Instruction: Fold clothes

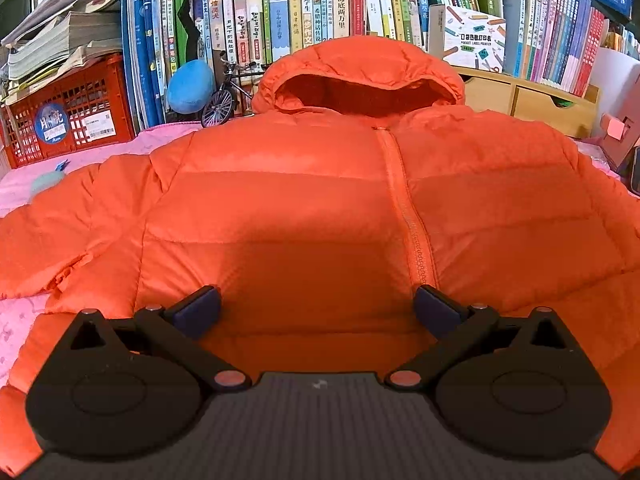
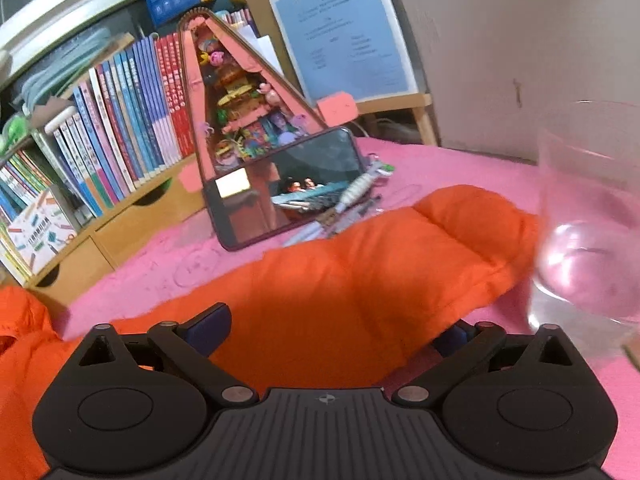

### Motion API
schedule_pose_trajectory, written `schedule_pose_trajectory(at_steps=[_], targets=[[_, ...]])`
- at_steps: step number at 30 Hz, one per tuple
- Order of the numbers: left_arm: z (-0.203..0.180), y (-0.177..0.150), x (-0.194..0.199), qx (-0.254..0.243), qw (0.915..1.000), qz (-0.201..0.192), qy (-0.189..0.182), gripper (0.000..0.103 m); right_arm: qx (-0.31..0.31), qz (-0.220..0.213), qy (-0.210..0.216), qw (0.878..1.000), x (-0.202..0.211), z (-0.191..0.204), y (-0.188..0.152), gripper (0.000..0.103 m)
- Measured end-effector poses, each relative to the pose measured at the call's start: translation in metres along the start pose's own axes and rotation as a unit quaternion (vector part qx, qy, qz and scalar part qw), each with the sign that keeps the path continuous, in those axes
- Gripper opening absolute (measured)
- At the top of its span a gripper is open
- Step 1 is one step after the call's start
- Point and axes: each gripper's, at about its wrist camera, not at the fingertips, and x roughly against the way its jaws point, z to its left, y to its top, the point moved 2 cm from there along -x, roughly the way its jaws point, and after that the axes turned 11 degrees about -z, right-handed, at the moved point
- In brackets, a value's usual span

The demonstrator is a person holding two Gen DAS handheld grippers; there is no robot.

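In the left wrist view, the orange puffer jacket (image 1: 320,200) lies face up on the pink cover (image 1: 24,188), zipped, hood (image 1: 360,80) toward the bookshelf (image 1: 280,12) at the top of the frame. Its sleeve at the left edge is cut off by the frame, and its hem is hidden under the left gripper (image 1: 318,310). At upper left a red crate (image 1: 68,120) stands at the cover's edge, with a blue ball (image 1: 190,86) and a small model bicycle (image 1: 224,96) just beside the hood. Bare cover shows only in a strip at far left. The left gripper points down over the lower front of the jacket, jaws spread wide and released, with only fabric below them.

In the right wrist view, the jacket's body is cut off at lower left. A sleeve (image 2: 360,276) runs across the middle to its cuff at right, just beside a clear glass (image 2: 592,216), which is blurred and cut off by the right edge. A phone (image 2: 288,188) leans behind the sleeve, pens beside it. Pink cover lies open beyond the sleeve. The right gripper (image 2: 328,330) tilts down over the sleeve; its jaws stand on either side of the fabric, the right pad half hidden by it. Whether the pads press it I cannot tell.
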Motion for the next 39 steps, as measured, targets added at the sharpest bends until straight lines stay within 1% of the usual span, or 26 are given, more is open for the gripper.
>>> schedule_pose_trajectory(at_steps=[1,2,4,7,8,9,10,11,12,14,15,16,17,18,20,21,23,24,26,29,31,33,34,36,38,39], targets=[[0.000,0.000,0.000,0.001,1.0000,0.000,0.000,0.103,-0.005,0.006,0.010,1.000,-0.003,0.002,0.000,0.048],[0.000,0.000,0.000,0.002,1.0000,0.000,0.000,0.103,-0.017,0.017,0.021,0.999,-0.006,0.004,0.001,0.029],[0.000,0.000,-0.001,0.004,1.0000,0.000,0.001,0.103,-0.044,0.041,0.044,0.997,-0.013,0.009,0.004,0.019],[-0.001,0.001,-0.002,0.009,0.9999,0.001,0.007,0.103,-0.084,0.015,0.110,0.990,-0.002,0.038,0.018,0.017],[-0.001,0.001,-0.002,0.009,0.9999,0.001,0.009,0.103,-0.087,0.008,0.150,0.985,0.005,0.058,0.022,0.017],[-0.001,0.001,-0.002,0.010,0.9999,0.001,0.009,0.103,-0.089,0.002,0.193,0.977,0.013,0.079,0.027,0.017],[0.000,0.000,-0.002,0.012,0.9999,0.001,0.008,0.103,-0.071,0.002,0.244,0.967,0.024,0.109,0.027,0.017],[0.000,0.000,-0.002,0.013,0.9999,0.000,0.008,0.103,-0.049,0.003,0.294,0.954,0.037,0.140,0.026,0.017],[0.001,0.000,-0.002,0.014,0.9999,0.000,0.007,0.103,-0.010,0.009,0.343,0.939,0.052,0.173,0.021,0.017],[0.002,0.000,-0.002,0.018,0.9998,-0.001,0.006,0.103,0.055,0.032,0.408,0.911,0.074,0.221,0.001,0.020],[0.003,0.000,-0.002,0.019,0.9998,-0.002,0.005,0.103,0.075,0.049,0.426,0.900,0.079,0.235,-0.012,0.022],[0.003,0.000,-0.002,0.021,0.9998,-0.002,0.004,0.103,0.092,0.066,0.441,0.890,0.083,0.248,-0.025,0.031],[0.004,0.000,-0.002,0.022,0.9998,-0.002,0.004,0.103,0.101,0.082,0.441,0.888,0.082,0.253,-0.038,0.042],[0.004,0.000,-0.002,0.023,0.9997,-0.003,0.003,0.103,0.109,0.098,0.438,0.887,0.080,0.257,-0.050,0.046],[0.004,0.000,-0.002,0.023,0.9997,-0.003,0.003,0.103,0.110,0.131,0.421,0.891,0.068,0.252,-0.072,0.058],[0.004,0.000,-0.002,0.024,0.9997,-0.004,0.003,0.103,0.109,0.147,0.413,0.892,0.061,0.248,-0.080,0.060],[0.004,0.000,-0.002,0.024,0.9997,-0.005,0.002,0.103,0.098,0.163,0.416,0.889,0.054,0.236,-0.091,0.062],[0.004,0.000,-0.002,0.024,0.9997,-0.005,0.002,0.103,0.082,0.170,0.424,0.886,0.052,0.230,-0.094,0.066],[0.003,-0.001,-0.003,0.023,0.9997,-0.005,0.004,0.103,0.052,0.179,0.441,0.878,0.048,0.219,-0.097,0.079],[0.003,-0.002,-0.003,0.024,0.9996,-0.009,0.006,0.103,0.025,0.184,0.461,0.868,0.041,0.212,-0.097,0.085],[0.006,-0.002,0.001,0.037,0.9990,-0.023,0.009,0.103,0.004,0.189,0.475,0.860,0.037,0.208,-0.093,0.088],[0.013,0.007,0.011,0.053,0.9972,-0.049,0.017,0.103,-0.015,0.194,0.486,0.852,0.034,0.205,-0.089,0.090],[0.016,0.011,0.016,0.061,0.9960,-0.063,0.021,0.103,-0.023,0.194,0.489,0.850,0.034,0.205,-0.087,0.090],[0.018,0.029,0.030,0.071,0.9929,-0.094,0.018,0.103,-0.036,0.194,0.496,0.846,0.033,0.202,-0.082,0.090],[0.006,0.053,0.045,0.055,0.9910,-0.122,-0.002,0.103,-0.075,0.186,0.520,0.830,0.032,0.193,-0.072,0.091],[-0.004,0.062,0.051,0.039,0.9900,-0.135,-0.013,0.103,-0.105,0.176,0.537,0.818,0.032,0.184,-0.064,0.093]])
